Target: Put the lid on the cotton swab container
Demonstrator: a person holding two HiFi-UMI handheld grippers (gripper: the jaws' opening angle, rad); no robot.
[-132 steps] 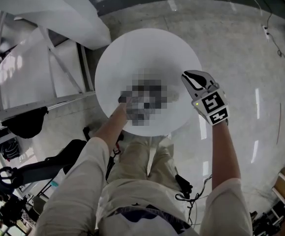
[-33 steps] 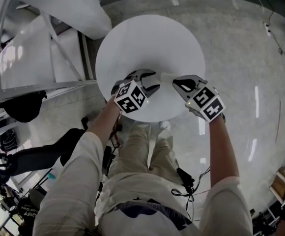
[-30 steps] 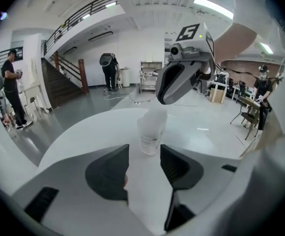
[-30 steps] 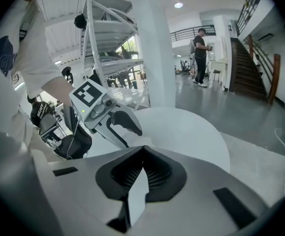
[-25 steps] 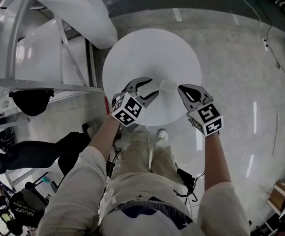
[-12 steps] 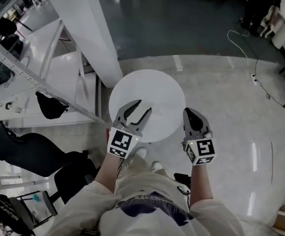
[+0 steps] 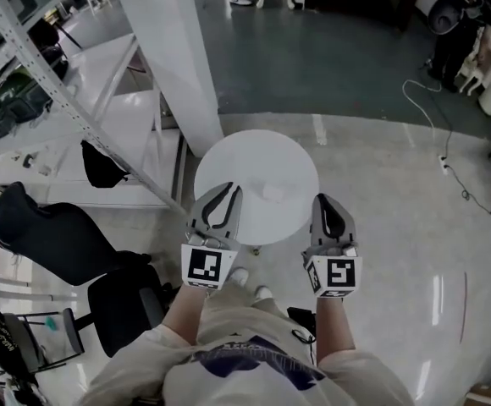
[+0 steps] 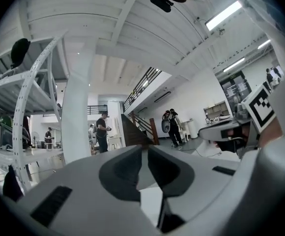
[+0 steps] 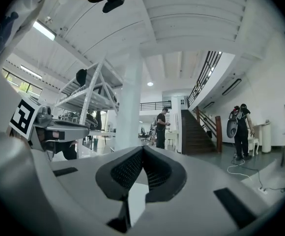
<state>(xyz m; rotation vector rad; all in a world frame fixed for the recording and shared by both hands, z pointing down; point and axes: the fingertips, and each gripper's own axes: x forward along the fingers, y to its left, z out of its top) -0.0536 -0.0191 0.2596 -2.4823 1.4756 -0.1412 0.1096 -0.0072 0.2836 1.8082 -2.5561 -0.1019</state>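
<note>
1. Head view: a person stands over a round white worktop (image 7: 254,155) at frame centre. Both arms come up from the bottom edge.
2. Lower centre-left is the left hand-held gripper (image 7: 231,189). Its tips overlap the worktop's lower left rim in the picture, and its marker cube faces the camera.
3. Left gripper view: the jaws of the left hand-held gripper (image 8: 143,150) have just been closing. The tips now meet, so the gap is narrow, with nothing between them.
4. Lower centre-right is the right hand-held gripper (image 7: 322,199). It sits at the worktop's lower right rim in the picture, side by side with the left one and apart from it.
5. Right gripper view: the jaws of the right hand-held gripper (image 9: 142,149) are pressed together at the tips and empty.
6. The cotton swab container (image 7: 271,194) is a faint small pale shape on the worktop, lower middle. It lies between the two grippers in the picture, and neither touches it. It is too small to tell whether the lid is on.
7. A white pillar (image 7: 173,57) stands at the upper left. A black chair (image 7: 51,235) is at the lower left.
8. Both gripper views look across a hall with a staircase (image 9: 197,132). A person (image 9: 241,132) stands right of centre, and another person (image 8: 102,132) stands left of centre.
</note>
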